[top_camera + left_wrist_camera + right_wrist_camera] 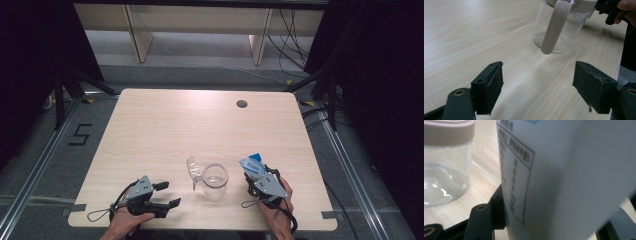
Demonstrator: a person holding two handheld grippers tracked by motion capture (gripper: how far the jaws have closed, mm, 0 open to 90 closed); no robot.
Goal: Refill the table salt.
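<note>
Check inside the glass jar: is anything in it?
The jar looks empty: its clear base shows through in the left and right gripper views. The pink rim hides the band of wall behind it; the carton stays outside.

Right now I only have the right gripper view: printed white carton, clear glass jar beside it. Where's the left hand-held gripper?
Observer: The left hand-held gripper sits left of the clear glass jar with the pale pink rim, jaws open, nothing between them.
Operator: Does the jar have a handle?
Observer: Yes, a pale pink strap handle, on the side facing the left gripper.
Operator: Carton over the mouth?
Observer: No. The white and blue carton in the right hand-held gripper is right of the rim.
</note>
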